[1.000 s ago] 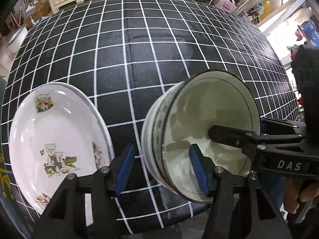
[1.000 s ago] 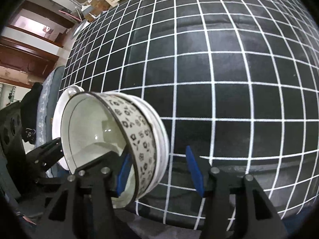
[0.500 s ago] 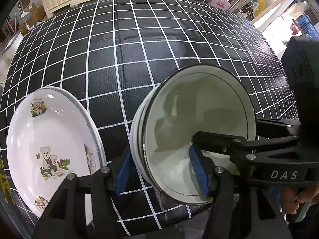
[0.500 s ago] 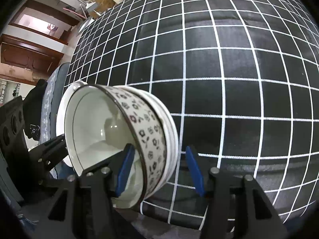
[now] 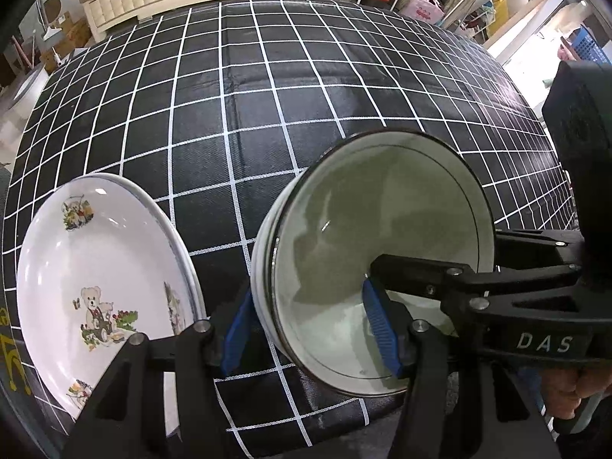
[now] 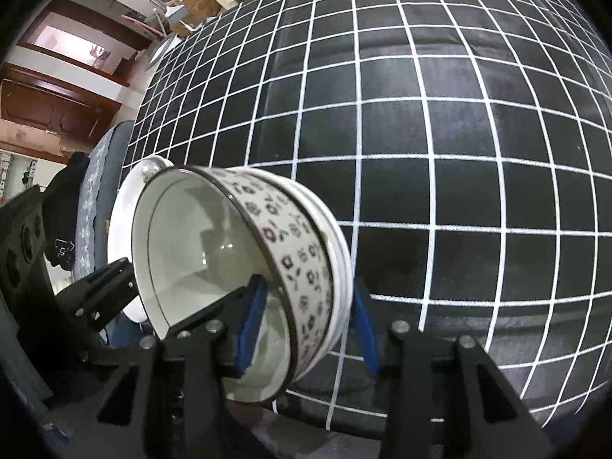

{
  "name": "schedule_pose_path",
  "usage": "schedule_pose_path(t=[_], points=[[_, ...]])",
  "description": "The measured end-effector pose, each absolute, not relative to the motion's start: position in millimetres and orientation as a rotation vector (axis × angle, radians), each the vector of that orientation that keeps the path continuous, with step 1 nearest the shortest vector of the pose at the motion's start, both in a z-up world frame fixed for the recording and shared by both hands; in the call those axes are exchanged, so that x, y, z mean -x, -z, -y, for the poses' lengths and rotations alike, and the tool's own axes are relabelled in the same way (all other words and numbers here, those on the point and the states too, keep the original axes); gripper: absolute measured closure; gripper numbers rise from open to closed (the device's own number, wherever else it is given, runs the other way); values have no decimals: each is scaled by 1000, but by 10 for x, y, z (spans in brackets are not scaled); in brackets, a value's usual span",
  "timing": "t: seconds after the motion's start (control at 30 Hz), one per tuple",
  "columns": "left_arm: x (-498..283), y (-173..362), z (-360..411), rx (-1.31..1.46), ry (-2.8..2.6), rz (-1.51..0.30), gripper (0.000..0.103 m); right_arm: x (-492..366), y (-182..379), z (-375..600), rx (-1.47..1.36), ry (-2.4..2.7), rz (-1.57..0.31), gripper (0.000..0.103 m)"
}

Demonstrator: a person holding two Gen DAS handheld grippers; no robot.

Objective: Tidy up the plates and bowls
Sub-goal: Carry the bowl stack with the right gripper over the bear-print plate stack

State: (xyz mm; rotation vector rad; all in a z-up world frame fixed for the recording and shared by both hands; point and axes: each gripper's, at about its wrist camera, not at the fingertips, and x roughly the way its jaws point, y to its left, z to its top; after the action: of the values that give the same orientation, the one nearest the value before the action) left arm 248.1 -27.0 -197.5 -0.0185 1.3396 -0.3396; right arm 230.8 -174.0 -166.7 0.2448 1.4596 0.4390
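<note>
**Both grippers on the bowl stack, parts of it out of sight**

Where the black gripper bodies cross the frames, I lose the lower edge of the stack of white ceramic bowls with the black-patterned outer band [image 5: 378,252], so I cannot tell whether it touches the black tablecloth with the white grid [image 5: 267,88] or is lifted off it. From the left wrist view, my left gripper [image 5: 310,329] straddles the near wall of the stack: one blue pad outside, the other inside the top bowl, part-closed around the wall, though actual contact is hard to confirm. My right gripper [image 6: 306,325] stands the same way in its own view, one blue pad inside the bowl, the other outside, mostly hidden behind the rims.

Only the right wrist view shows the patterned band and the nested rims beneath it. Only the left wrist view shows the white plate printed with teddy bears [image 5: 99,267] clearly, just left of the stack; in the other view it is a sliver behind the bowls. The plate's bottom is cut off by my left gripper.
</note>
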Motion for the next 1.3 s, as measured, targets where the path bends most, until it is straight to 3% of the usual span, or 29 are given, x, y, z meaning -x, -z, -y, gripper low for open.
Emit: schedule_pose_path(t=[0.83,1.3], points=[[-2442,1782,89,34,279,-1330,53,-2269,1554,1600,-284,-400,-1492,55],[-2370,1229,-316,91,225,-1246,53,-2334,1119,1146,-230,-470,-1441,55]])
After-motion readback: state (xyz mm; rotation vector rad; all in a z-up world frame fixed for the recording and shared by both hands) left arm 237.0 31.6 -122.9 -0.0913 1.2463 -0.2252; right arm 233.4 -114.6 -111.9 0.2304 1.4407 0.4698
